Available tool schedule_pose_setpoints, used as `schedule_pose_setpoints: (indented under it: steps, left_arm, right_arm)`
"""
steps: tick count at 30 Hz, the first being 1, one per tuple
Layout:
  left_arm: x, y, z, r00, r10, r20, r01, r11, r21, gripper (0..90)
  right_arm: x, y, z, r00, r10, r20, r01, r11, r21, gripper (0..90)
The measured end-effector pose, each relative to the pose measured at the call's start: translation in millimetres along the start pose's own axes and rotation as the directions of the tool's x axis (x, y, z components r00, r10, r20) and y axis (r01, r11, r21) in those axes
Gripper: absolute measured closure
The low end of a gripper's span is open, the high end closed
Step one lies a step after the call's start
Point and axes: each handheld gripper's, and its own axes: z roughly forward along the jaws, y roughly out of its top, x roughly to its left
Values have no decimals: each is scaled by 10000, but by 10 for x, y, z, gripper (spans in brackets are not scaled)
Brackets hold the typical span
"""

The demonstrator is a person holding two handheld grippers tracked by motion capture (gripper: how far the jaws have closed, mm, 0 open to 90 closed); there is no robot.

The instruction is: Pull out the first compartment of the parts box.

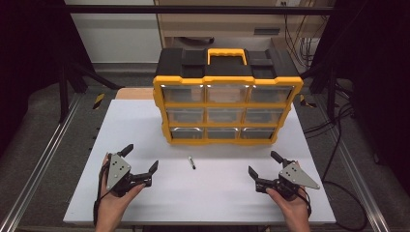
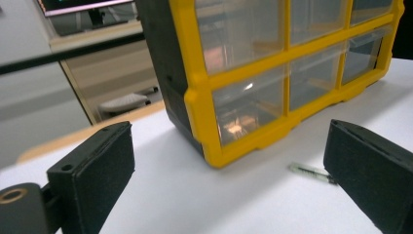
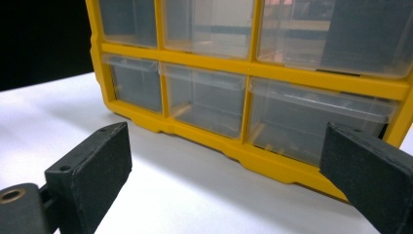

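**Claws wide, pen waiting**

Claws first: the left claw (image 1: pixel 141 158) hung wide open over the white tabletop (image 1: pixel 145 125), nothing between its matte black, blocky pads, and the right claw (image 1: pixel 263 163) matched it, just as wide and just as empty. Between them, on bare tabletop and apart from both, lay the small pen (image 1: pixel 192 162), dark and slim. In the left gripper view its far end was cut off behind a jaw, and any print on it was too small to read. Behind it stood the organiser (image 1: pixel 227 104): yellow plastic frame, black top with a yellow handle, nine clear drawers. Their contents blurred behind glare. No label could be made out.
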Motion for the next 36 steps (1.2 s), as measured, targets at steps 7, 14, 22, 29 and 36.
schedule_pose_setpoints:
  steps: [7,14,22,29,36]
  left_arm:
    - [-47,522,32,9794,2007,-222,-2001,9794,260,62]
    - [-160,1055,227,9316,3549,-787,-3504,9343,664,100]
    - [-247,1289,382,8523,5113,-1104,-5007,8585,1108,160]
    - [-265,1356,541,8275,5457,-1318,-5336,8375,1179,207]
    - [-316,1444,612,7908,5915,-1573,-5803,8063,1148,243]
  right_arm:
    - [4,-7,18,9995,105,294,-107,9999,83,57]
    - [72,-13,38,9994,-140,306,126,9989,454,65]
    - [71,-28,70,9995,-126,293,109,9982,589,65]
    - [65,-23,53,9992,-109,388,88,9984,556,66]
    - [46,-28,49,9991,39,434,-65,9981,606,71]
